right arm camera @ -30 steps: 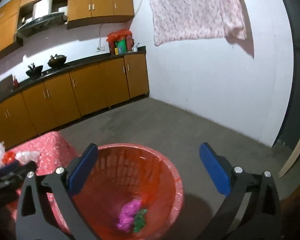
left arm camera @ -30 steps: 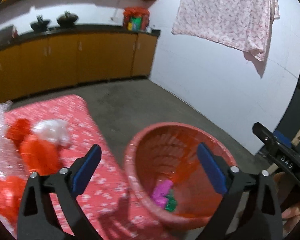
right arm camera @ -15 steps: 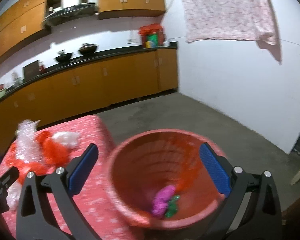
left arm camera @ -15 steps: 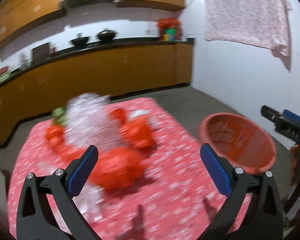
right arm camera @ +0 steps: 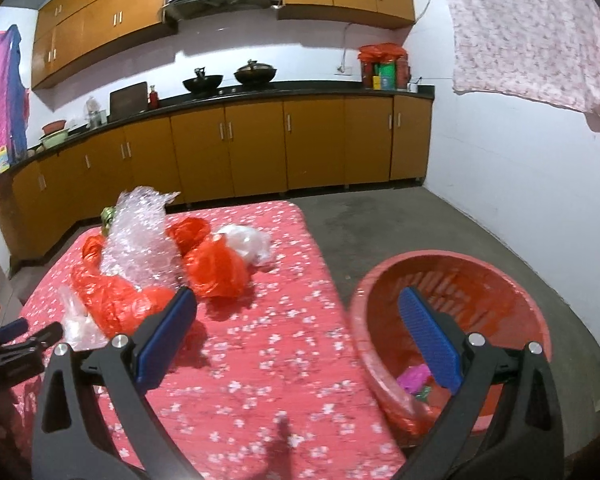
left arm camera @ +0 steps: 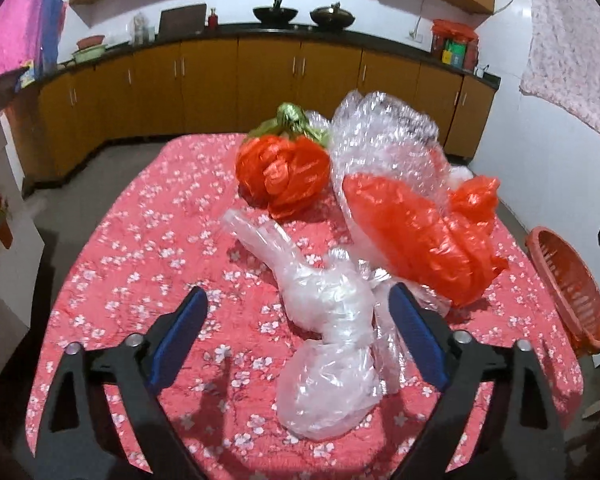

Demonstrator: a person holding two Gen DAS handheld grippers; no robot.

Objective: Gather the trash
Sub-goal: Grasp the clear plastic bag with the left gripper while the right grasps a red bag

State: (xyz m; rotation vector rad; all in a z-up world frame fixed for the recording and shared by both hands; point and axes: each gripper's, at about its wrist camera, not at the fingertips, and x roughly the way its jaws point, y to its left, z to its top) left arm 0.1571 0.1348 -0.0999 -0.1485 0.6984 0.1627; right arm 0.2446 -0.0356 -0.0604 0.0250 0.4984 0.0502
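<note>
We have swung our left gripper (left arm camera: pixel 298 322) from the basket (left arm camera: pixel 568 280) to the tabletop (left arm camera: pixel 140 240). Its jaws are closing around a clear bag (left arm camera: pixel 328 312), not yet touching. Our right gripper (right arm camera: pixel 300 336) jaws gape empty.

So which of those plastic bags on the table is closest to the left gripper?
The crumpled clear bag, lying right between the left gripper fingers as its jaws close. The orange bags and the bubble wrap sit farther back on the table.

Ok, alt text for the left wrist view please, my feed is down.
The left gripper, its fingers closing, is around a crumpled clear plastic bag on a table with a red flowered cloth. Behind it lie red plastic bags and bubble wrap; a red basket stands off the table's right edge.
</note>
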